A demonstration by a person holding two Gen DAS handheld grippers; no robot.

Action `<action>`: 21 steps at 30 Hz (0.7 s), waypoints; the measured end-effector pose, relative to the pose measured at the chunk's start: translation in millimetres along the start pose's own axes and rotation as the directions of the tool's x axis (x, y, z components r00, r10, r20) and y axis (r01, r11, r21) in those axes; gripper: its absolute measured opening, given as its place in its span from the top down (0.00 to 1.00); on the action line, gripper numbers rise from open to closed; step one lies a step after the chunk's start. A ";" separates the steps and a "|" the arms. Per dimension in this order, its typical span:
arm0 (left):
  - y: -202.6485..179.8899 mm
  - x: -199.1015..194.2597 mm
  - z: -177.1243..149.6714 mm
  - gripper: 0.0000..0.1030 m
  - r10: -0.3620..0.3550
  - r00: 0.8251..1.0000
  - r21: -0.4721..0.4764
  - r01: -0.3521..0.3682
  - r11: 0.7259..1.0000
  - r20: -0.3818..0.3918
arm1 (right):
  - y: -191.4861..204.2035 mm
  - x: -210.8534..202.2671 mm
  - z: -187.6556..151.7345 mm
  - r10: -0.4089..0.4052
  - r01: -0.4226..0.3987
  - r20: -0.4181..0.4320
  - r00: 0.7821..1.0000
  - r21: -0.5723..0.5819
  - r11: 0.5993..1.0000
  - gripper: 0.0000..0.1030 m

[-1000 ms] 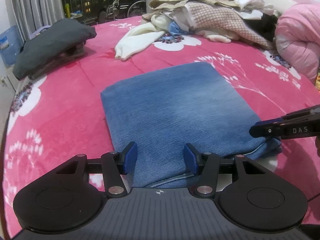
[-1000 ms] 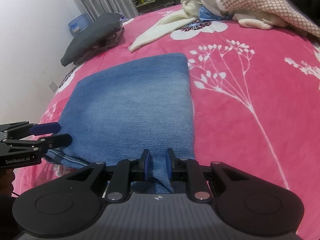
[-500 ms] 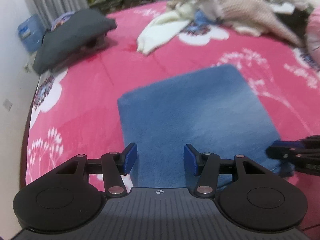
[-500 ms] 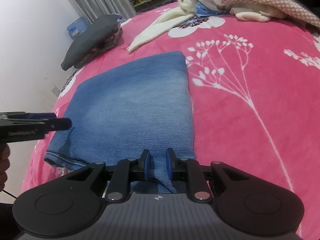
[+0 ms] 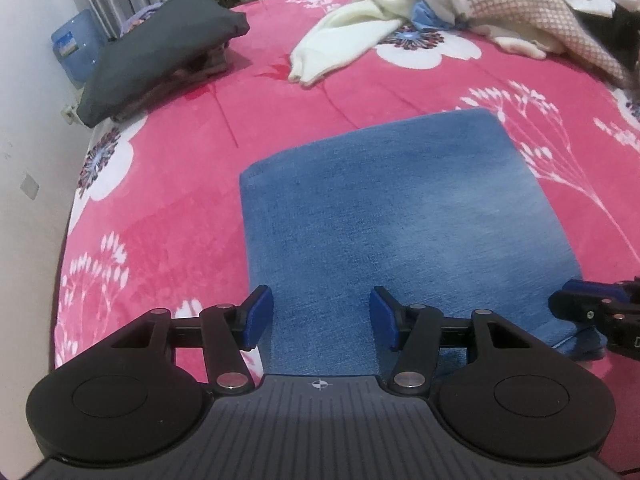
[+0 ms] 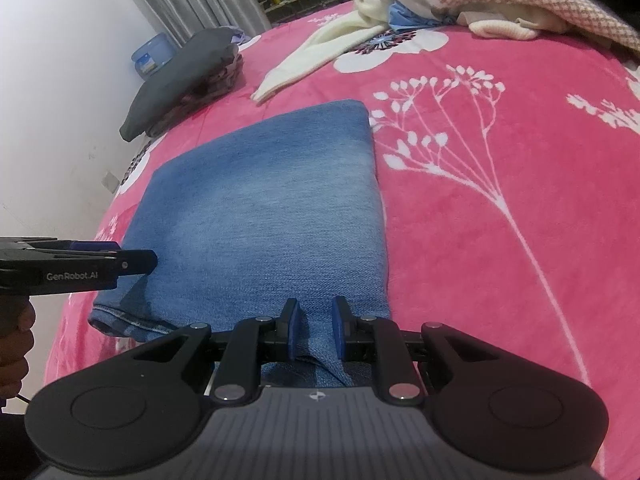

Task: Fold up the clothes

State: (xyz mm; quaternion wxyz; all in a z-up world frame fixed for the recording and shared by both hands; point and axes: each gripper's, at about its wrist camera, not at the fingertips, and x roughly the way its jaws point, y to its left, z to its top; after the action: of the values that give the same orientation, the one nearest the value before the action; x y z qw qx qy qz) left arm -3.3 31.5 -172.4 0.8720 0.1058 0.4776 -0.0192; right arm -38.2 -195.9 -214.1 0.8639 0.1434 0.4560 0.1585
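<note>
A bed (image 5: 168, 208) with a pink flowered blanket carries everything. On it lie folded jeans (image 5: 400, 216), a dark folded stack (image 5: 160, 60) and a heap of clothes (image 5: 500, 12), seemingly unfolded.

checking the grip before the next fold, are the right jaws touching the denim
Touching. The right wrist view shows the right gripper closed on a ridge of the folded denim, fabric pinched between both jaws.
</note>
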 end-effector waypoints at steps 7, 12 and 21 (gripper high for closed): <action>-1.3 -0.7 0.0 0.47 0.010 1.000 -0.003 -0.010 1.000 -0.002 | 0.4 -0.1 0.0 -0.004 0.004 0.002 1.000 -0.005 1.000 0.82; -2.1 -1.1 0.5 0.47 0.017 1.000 -0.003 -0.017 1.000 -0.006 | 0.2 0.5 0.3 -0.004 0.004 0.002 1.000 -0.006 1.000 0.82; -6.7 -1.3 0.4 0.47 0.041 0.999 0.018 -0.041 0.999 -0.005 | 0.6 0.4 0.5 -0.005 0.005 0.002 1.000 -0.007 1.000 0.82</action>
State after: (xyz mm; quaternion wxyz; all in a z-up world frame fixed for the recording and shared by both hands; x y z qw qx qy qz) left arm -4.6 24.8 -172.3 0.8699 0.1235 0.4775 -0.0055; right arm -37.6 -195.2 -213.9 0.8653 0.1393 0.4549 0.1579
